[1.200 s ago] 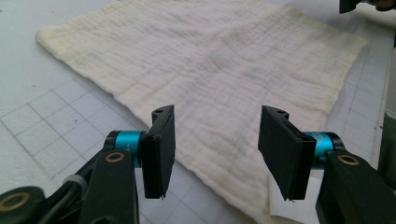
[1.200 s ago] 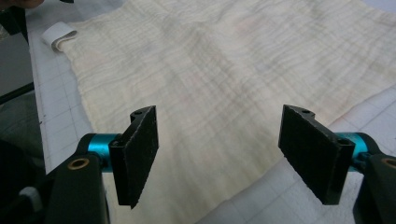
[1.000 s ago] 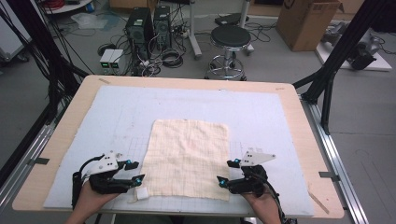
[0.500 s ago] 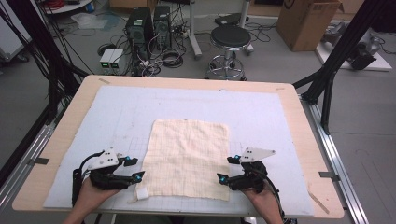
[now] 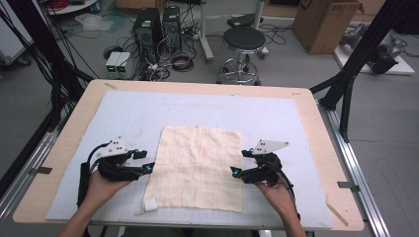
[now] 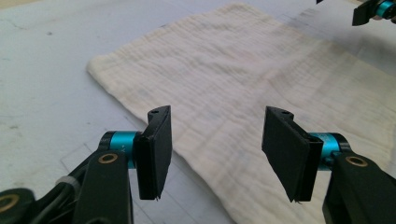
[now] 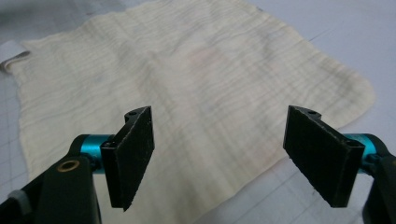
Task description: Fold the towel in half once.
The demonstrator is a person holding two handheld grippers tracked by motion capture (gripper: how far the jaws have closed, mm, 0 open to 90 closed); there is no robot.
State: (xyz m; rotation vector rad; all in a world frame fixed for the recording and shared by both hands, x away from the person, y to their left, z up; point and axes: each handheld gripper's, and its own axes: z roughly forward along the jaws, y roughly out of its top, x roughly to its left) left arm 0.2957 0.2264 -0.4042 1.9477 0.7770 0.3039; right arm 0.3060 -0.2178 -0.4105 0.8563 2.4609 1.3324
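Cream cloth (image 5: 196,167), its white tag (image 5: 150,204) unreadable, lies near my worktop's (image 5: 64,148) front edge; left tool (image 5: 149,167) and right tool (image 5: 235,172) gape wide, empty.

the right claw (image 7: 219,156) rises from the near edge with its two black jaws standing wide apart and nothing between them. each jaw sits on a teal hub. beyond the jaws lies a cream cloth (image 7: 187,88), spread flat with fine ribbed lines across it and a faint pinkish patch near its middle. its rounded corner lies at the right. a small white tag (image 7: 11,52) sticks out at the cloth's far left edge. the pale gridded surface (image 7: 322,28) lies under it.
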